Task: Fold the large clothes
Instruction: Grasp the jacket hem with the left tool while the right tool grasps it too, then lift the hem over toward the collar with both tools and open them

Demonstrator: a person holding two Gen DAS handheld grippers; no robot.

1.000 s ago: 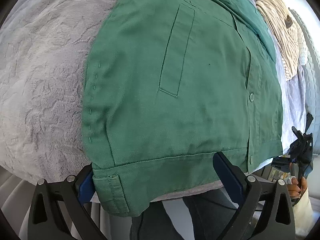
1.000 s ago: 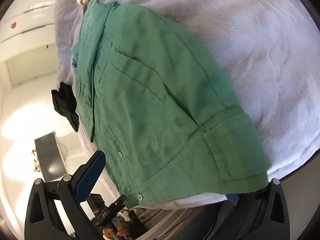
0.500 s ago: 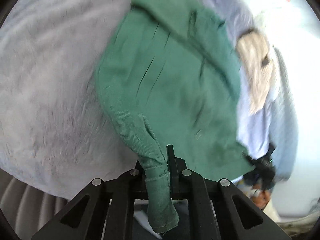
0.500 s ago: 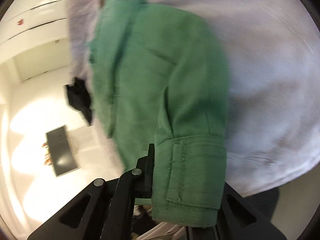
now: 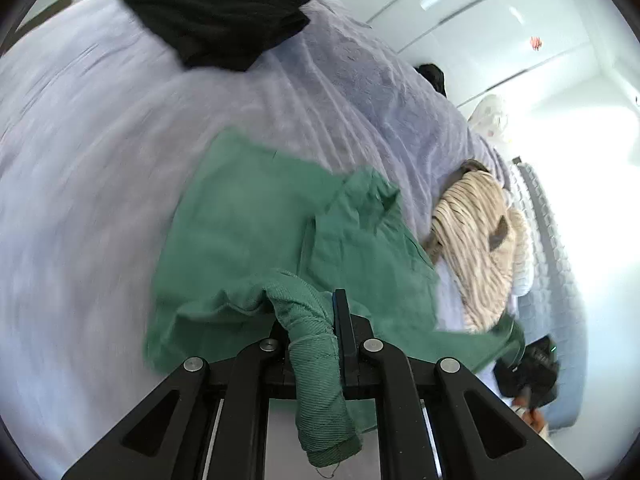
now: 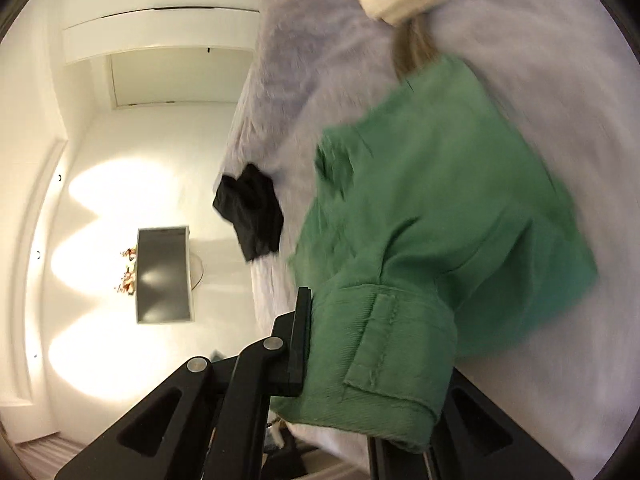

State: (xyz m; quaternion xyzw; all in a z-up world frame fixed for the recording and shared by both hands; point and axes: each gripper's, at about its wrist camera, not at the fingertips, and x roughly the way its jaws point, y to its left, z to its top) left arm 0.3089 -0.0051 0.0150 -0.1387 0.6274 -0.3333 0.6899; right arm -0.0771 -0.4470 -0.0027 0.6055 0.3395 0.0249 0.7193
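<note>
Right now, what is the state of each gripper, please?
Left gripper: shut on the green shirt.
Right gripper: shut on the green shirt's hem corner.

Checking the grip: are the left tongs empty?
No, the left tongs are clamped on a bunched fold of the green shirt.

Both claws, open a second ago, closed on the green shirt's (image 5: 256, 232) hem: the left claw (image 5: 320, 320) and right claw (image 6: 360, 344) lifted it and carried it over the bed (image 5: 80, 160).
</note>
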